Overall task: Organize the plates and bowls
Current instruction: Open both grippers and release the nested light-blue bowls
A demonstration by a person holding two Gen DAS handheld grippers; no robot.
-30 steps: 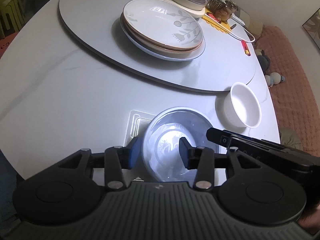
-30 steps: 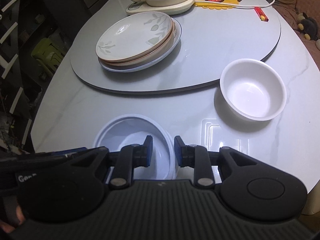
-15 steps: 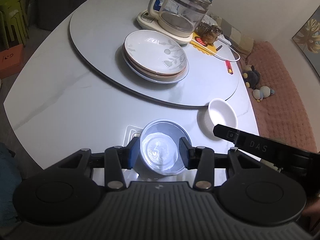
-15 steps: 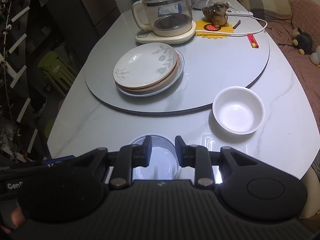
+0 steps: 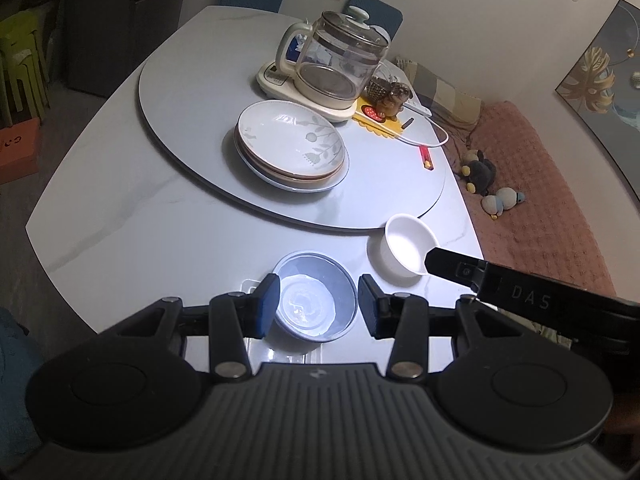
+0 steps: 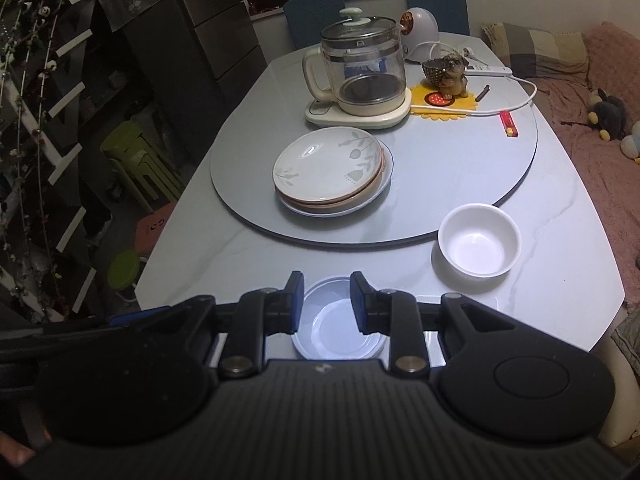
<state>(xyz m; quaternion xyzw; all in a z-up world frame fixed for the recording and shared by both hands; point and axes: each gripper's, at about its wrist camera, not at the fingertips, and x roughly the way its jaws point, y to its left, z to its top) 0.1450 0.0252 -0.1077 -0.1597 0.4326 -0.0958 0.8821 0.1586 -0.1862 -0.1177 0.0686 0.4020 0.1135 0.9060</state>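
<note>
A pale blue bowl (image 5: 320, 276) (image 6: 332, 328) sits on the table near the front edge, well below both grippers. My left gripper (image 5: 319, 302) hangs over it, open, with a wide gap and nothing held. Above the same bowl, my right gripper (image 6: 327, 299) stands open by a narrower gap, empty too. Its black body (image 5: 520, 292) crosses the right side of the left wrist view. A white bowl (image 5: 404, 244) (image 6: 478, 240) stands to the right of the blue one. Stacked plates (image 5: 290, 144) (image 6: 330, 168) with a leaf pattern rest on the grey turntable (image 5: 192, 92) (image 6: 440, 168).
A glass kettle (image 5: 340, 60) (image 6: 362, 72) on its base stands at the back of the turntable, beside a dog figurine (image 5: 390, 94) (image 6: 448, 72) on a yellow mat, a white cable and a small red item (image 5: 426, 158) (image 6: 509, 123). A sofa with soft toys lies right.
Both grippers have risen and drawn back from the blue bowl, which stays on the table and looks smaller. More of the table and room shows.
</note>
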